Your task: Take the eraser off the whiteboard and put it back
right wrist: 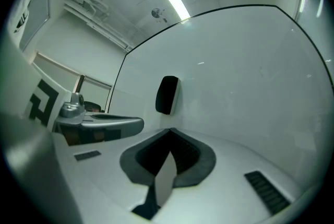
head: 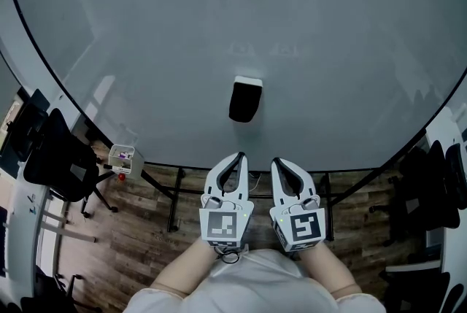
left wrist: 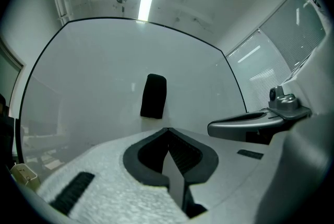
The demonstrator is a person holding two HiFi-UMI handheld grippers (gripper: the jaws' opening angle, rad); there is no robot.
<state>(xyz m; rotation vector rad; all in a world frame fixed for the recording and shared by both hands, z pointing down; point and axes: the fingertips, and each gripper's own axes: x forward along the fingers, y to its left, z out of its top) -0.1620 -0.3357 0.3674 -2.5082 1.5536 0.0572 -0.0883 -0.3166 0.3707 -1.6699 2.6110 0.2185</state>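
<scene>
Far left there's a black office chair (head: 62, 158) on the wood floor (head: 146, 209). Right by it is a little white box (head: 122, 156), near the lower left edge of the whiteboard (head: 219, 12). Can't make out what's in the box.

Then my left tongs (head: 238, 157). The jaws are pinched all the way together with nothing between them. They point at the board low down, with clear space between the tip and the eraser.

The eraser (head: 245, 99) is black with a pale strip along one edge. It's stuck upright on the whiteboard, lower middle, on its own on an otherwise blank surface. From my head cam it sits above the two tong tips, roughly between them. In the left gripper view it's up and a touch left of the tip. In the right gripper view it's pretty much straight above the tip.

My right tongs (head: 278, 162) are the same deal, jaws closed up tight and empty. They sit just beside the left pair, with both marker cubes facing my head cam.

Far right, a few more dark chairs (head: 438, 187) are off past the board's edge.
</scene>
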